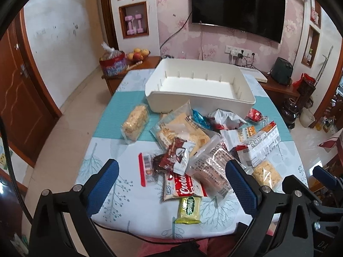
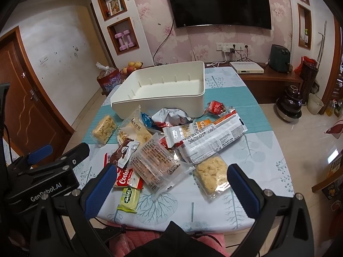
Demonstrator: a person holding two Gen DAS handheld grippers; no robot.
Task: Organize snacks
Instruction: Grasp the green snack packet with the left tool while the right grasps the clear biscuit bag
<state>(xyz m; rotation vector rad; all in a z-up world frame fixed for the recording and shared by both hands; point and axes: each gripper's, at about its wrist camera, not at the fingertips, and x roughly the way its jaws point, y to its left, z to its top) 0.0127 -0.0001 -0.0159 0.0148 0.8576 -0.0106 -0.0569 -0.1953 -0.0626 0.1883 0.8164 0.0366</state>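
Observation:
A pile of wrapped snacks (image 1: 193, 141) lies on the table in front of an empty white bin (image 1: 199, 83), which also shows in the right wrist view (image 2: 163, 87). Nearest me are a green packet (image 1: 189, 208), a red Cookies pack (image 1: 182, 187) and a clear biscuit pack (image 2: 154, 165). A puffed rice bar (image 1: 135, 123) lies apart at the left, another (image 2: 212, 174) at the right. My left gripper (image 1: 171, 184) is open above the near packets. My right gripper (image 2: 171, 184) is open above the near table edge. Both hold nothing.
The table (image 1: 120, 194) has a leaf-patterned cloth with a teal band. Behind it a wooden sideboard holds a fruit bowl (image 1: 137, 55) and a bagged tin (image 1: 112, 62). A dark jar (image 2: 289, 103) stands on the floor at the right. The left gripper's body (image 2: 42, 175) shows in the right wrist view.

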